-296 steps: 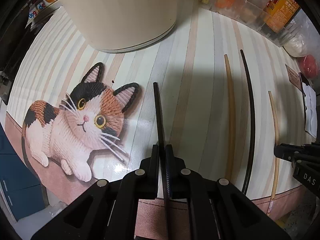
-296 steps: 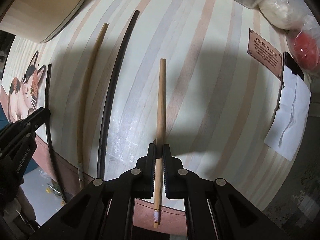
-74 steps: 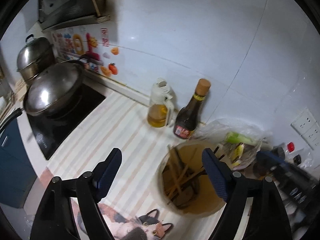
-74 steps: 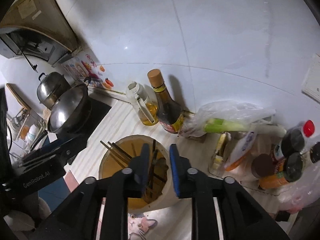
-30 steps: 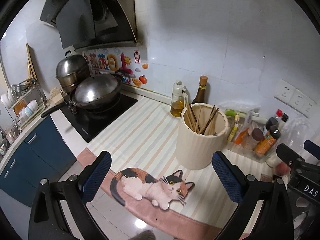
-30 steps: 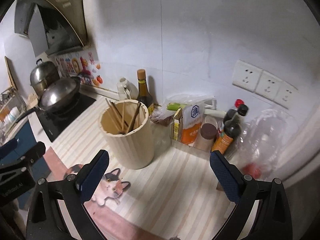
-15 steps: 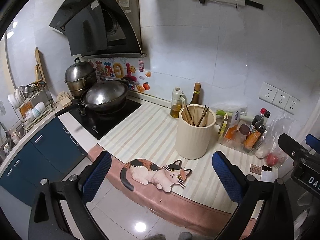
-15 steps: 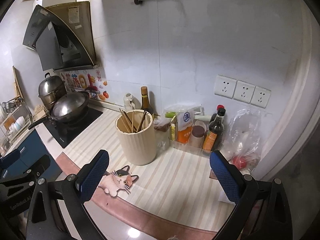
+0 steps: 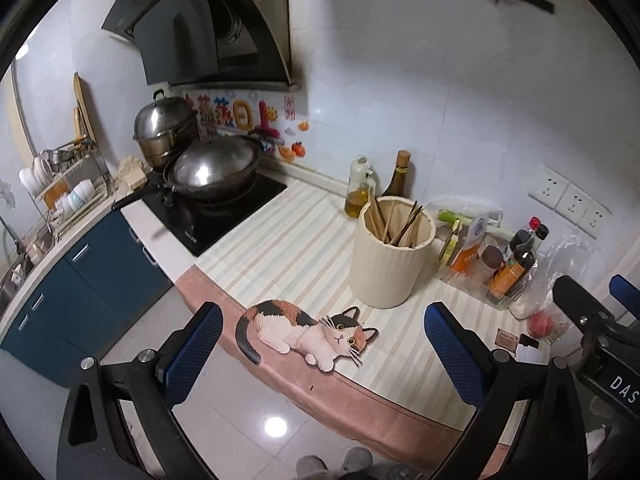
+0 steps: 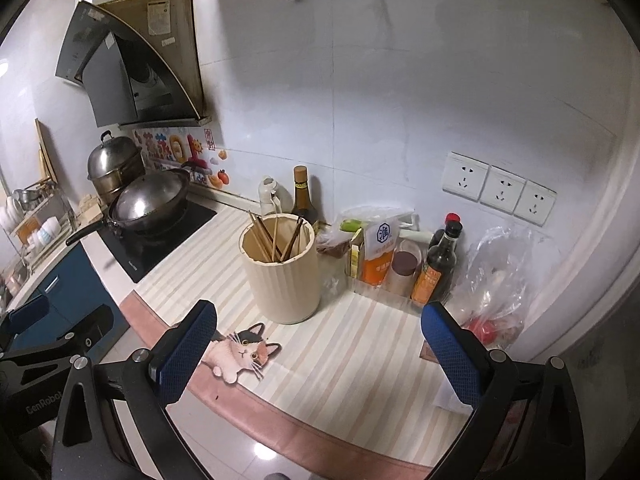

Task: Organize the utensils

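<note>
A cream ribbed holder point(image 9: 390, 264) point(image 10: 282, 276) stands on the striped counter mat point(image 9: 296, 252) point(image 10: 360, 352). Several wooden and dark chopsticks point(image 9: 394, 224) point(image 10: 276, 240) stick up inside it. My left gripper point(image 9: 324, 350) is open and empty, held back from the counter's front edge, well away from the holder. My right gripper point(image 10: 318, 350) is open and empty too, also back from the counter. The right gripper's body point(image 9: 596, 332) shows at the right edge of the left wrist view. The left gripper's body point(image 10: 48, 344) shows at the lower left of the right wrist view.
A cat picture point(image 9: 308, 330) point(image 10: 240, 354) decorates the mat's front edge. A wok point(image 9: 212, 168) and steamer pot point(image 9: 166, 128) sit on the hob at left. Oil and sauce bottles point(image 10: 300, 192), condiment packs point(image 10: 380, 260) and a plastic bag point(image 10: 496, 272) crowd the back right. Tiled floor point(image 9: 256, 428) lies below.
Both grippers have pulled further up and back from the counter, so the holder with the chopsticks looks smaller and more of the kitchen shows. Both remain open and empty.
</note>
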Action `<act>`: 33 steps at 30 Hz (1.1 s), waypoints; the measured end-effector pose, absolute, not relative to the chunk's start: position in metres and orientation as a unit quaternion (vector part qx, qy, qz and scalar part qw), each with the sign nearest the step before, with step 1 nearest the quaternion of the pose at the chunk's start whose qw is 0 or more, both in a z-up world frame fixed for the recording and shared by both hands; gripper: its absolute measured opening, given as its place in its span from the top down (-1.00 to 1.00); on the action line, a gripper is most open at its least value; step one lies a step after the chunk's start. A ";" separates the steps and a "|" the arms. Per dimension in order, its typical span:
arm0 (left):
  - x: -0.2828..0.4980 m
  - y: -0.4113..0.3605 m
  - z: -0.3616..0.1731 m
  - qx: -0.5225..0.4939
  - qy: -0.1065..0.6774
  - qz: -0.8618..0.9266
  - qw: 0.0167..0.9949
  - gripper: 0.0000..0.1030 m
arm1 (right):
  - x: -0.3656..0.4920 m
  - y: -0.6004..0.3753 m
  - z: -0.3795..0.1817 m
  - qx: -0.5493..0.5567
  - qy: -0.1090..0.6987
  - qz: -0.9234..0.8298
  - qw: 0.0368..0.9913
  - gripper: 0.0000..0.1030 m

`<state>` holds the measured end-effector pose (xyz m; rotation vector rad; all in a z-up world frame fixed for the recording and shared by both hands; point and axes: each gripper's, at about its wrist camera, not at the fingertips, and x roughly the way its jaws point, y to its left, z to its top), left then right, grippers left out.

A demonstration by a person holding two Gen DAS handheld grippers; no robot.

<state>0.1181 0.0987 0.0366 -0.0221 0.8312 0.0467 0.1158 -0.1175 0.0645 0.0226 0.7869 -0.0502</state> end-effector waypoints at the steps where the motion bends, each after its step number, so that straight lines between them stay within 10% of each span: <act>1: 0.122 0.097 0.036 -0.010 0.406 0.024 0.913 -1.00 | 0.122 -0.119 0.064 0.009 0.385 -0.024 0.923 -1.00; 33: 0.198 0.072 0.001 0.005 0.466 0.047 0.884 -1.00 | 0.227 -0.146 0.011 -0.003 0.456 -0.006 0.890 -1.00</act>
